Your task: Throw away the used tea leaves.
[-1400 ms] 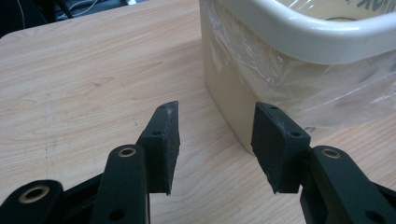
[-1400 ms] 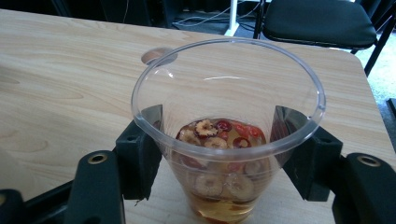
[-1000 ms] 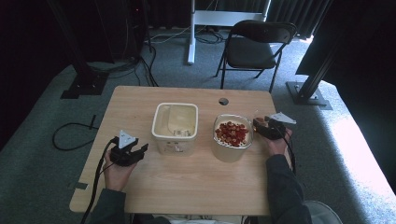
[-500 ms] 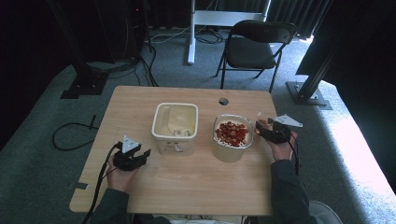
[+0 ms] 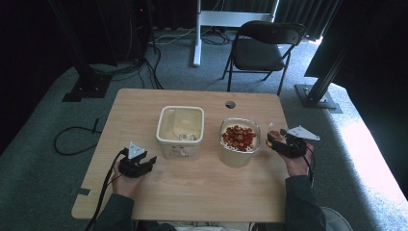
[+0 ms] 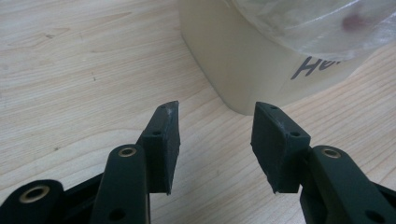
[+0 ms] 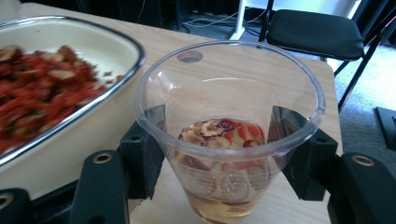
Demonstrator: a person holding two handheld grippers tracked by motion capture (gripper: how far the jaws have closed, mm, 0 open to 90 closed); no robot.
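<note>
Because the clear, thin-walled plastic cup (image 7: 229, 126) is pinched on two opposite sides by the right claw (image 7: 229, 149), its handling is easy to judge: it looks light, smooth and somewhat slippery, and its wall would likely flex or crack if squeezed hard. It sits upright between the black pads, which press on the lower half of its tapered body, and a shallow layer of red and pale dried fruit slices lies at its bottom — little weight, but loose enough to spill if the cup tips. From above, the right claw (image 5: 278, 140) holds the cup just beside the round, metal-rimmed bowl of red dried fruit (image 5: 239, 139), at the right-hand side of the pale wooden worktop (image 5: 202, 192). A grip low on the body, as now, suits the taper, since the wider rim cannot slide down through the pads; a gentle, steady pinch seems safer than a firm one.

The left claw (image 5: 144, 162) rests near the front left of the worktop, its jaws spread with nothing between them — in its own view (image 6: 215, 140) they point at a corner of the cream square plastic tub (image 6: 261, 60), just short of it.
</note>
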